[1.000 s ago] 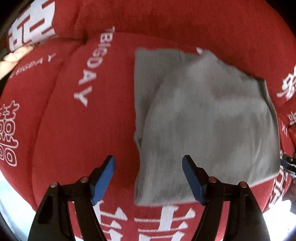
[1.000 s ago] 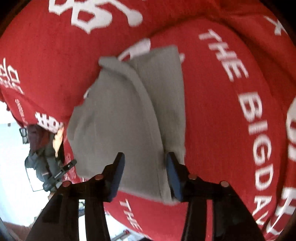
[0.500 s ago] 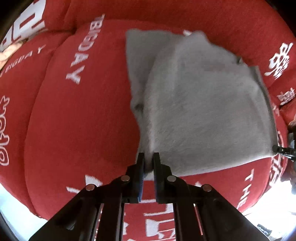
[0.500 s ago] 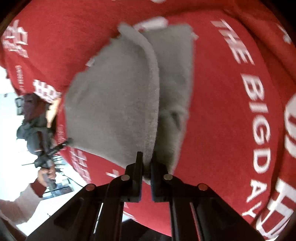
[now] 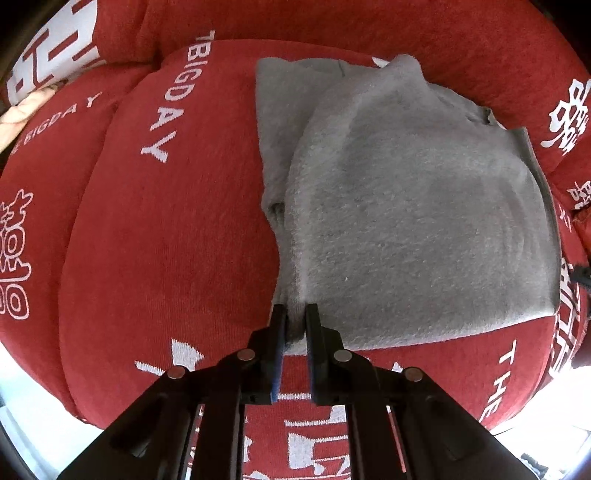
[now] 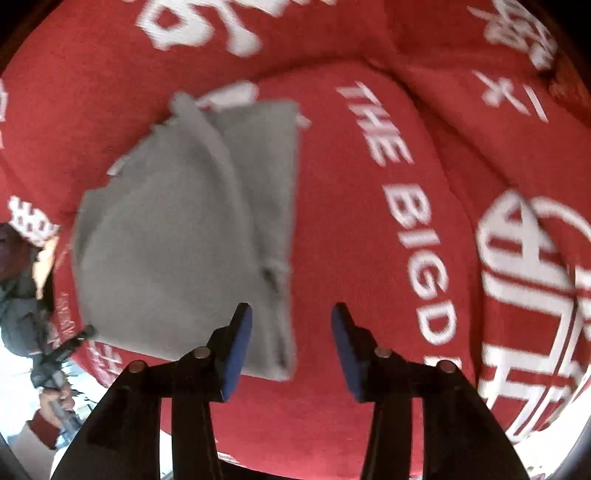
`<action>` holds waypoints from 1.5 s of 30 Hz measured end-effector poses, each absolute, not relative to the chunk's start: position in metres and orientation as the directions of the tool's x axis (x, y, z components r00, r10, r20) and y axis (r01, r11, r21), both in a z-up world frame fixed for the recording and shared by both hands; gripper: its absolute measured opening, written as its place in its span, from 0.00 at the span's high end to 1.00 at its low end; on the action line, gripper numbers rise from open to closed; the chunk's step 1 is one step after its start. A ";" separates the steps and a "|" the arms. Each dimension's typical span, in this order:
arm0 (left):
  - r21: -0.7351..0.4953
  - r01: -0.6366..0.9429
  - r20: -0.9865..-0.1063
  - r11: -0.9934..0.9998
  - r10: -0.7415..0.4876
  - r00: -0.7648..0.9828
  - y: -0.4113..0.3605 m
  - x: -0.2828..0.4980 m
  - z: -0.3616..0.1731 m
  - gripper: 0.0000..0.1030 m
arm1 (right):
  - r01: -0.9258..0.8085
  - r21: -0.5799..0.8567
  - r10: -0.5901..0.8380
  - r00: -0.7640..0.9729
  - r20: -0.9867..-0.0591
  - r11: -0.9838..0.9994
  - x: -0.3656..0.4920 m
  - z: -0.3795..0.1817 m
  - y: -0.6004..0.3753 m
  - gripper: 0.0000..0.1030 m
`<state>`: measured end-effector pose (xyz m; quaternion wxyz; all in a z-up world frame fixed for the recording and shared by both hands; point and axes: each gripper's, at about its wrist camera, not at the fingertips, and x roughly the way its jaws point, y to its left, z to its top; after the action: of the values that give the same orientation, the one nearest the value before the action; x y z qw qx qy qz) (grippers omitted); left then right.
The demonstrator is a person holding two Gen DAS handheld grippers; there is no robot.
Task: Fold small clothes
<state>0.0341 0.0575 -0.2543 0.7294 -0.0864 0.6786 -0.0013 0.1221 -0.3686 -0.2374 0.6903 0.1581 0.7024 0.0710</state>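
A folded grey fleece garment [image 5: 406,206] lies on a red cushion with white lettering [image 5: 147,258]. My left gripper [image 5: 294,325] is shut on the garment's near left corner, with grey cloth pinched between the blue pads. In the right wrist view the same garment [image 6: 177,236] lies left of centre. My right gripper [image 6: 291,325] is open and empty just above the garment's near right corner, its left fingertip [image 6: 242,321] over the cloth and its right fingertip [image 6: 341,325] over the red cushion.
The red cushion [image 6: 406,332] bulges and drops off at its near edge. Red back cushions [image 5: 332,26] rise behind the garment. A person holding a device [image 6: 48,369] stands at the lower left of the right wrist view, beyond the cushion's edge.
My right gripper was shut on the garment's corner half a second ago and has opened and let it go. My left gripper closed on its corner a second ago and still holds it.
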 end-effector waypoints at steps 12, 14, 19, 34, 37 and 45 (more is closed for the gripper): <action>-0.153 0.002 -0.979 0.988 -0.152 0.134 0.044 0.023 -0.241 0.90 | -0.130 0.530 0.520 -0.100 -0.848 0.838 0.222 -0.227 -0.129 0.52; -0.178 0.021 -0.974 0.984 -0.179 0.136 0.043 0.022 -0.241 0.90 | -0.108 0.520 0.512 -0.092 -0.854 0.848 0.233 -0.234 -0.095 0.52; -0.271 0.013 -0.949 0.963 -0.269 0.162 0.059 0.021 -0.242 0.90 | -0.068 0.378 0.369 -0.109 -0.923 0.923 0.257 -0.273 -0.016 0.51; -0.360 -0.040 -0.923 0.932 -0.349 0.165 0.087 0.022 -0.251 0.90 | 0.216 0.458 0.473 -0.022 -0.881 0.862 0.208 -0.297 -0.125 0.93; -0.364 -0.041 -0.921 0.930 -0.353 0.164 0.087 0.025 -0.252 0.90 | 0.136 0.439 0.442 0.007 -0.897 0.888 0.207 -0.274 -0.117 0.89; -0.341 -0.100 -0.932 0.935 -0.322 0.165 0.102 0.022 -0.243 0.90 | -0.067 0.483 0.477 -0.084 -0.875 0.873 0.243 -0.275 -0.018 0.54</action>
<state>0.0220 0.1015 -0.2434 0.7454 -0.1645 0.6418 -0.0743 0.2428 -0.0182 -0.2754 0.6609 0.1452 0.7069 0.2059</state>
